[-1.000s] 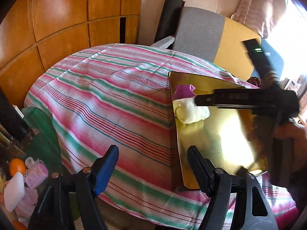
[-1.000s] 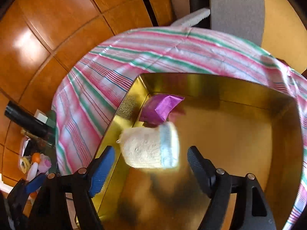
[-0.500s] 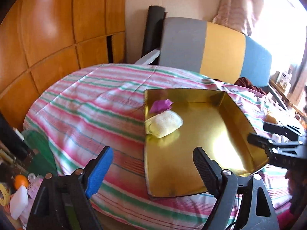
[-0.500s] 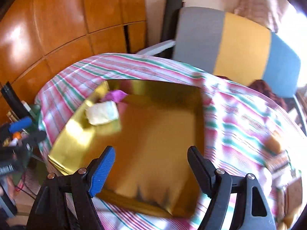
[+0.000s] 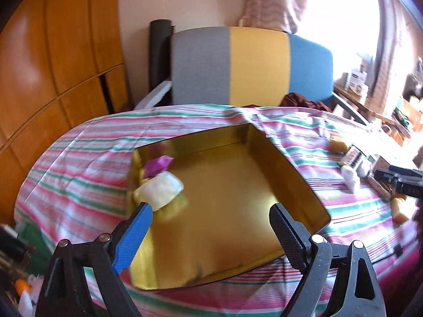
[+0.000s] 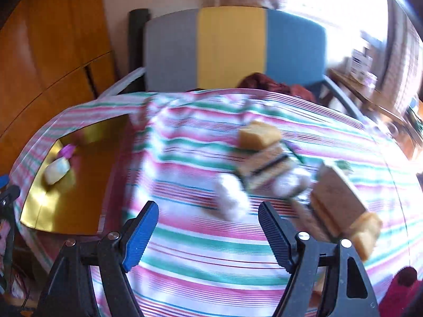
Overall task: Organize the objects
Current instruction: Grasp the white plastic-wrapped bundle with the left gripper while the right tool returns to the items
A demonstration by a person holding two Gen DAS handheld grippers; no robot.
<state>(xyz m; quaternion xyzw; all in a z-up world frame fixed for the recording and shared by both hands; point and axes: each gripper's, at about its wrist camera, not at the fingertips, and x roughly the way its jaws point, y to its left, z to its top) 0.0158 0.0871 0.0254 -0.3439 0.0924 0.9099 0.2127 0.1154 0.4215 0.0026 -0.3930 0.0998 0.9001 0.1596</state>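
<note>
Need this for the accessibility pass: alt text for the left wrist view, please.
Left gripper, jaws opening with nothing between them, hangs over a shallow gold tray on a striped tablecloth. In the tray's left corner lie a cream rolled cloth and a purple wrapper. Small items sit on the cloth at right; a grey, yellow and blue chair back stands behind.

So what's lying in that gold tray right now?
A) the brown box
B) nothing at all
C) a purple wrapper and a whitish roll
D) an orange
C: the gold tray holds a purple wrapper and a whitish roll in its left corner, and the rest of it is bare.
</note>
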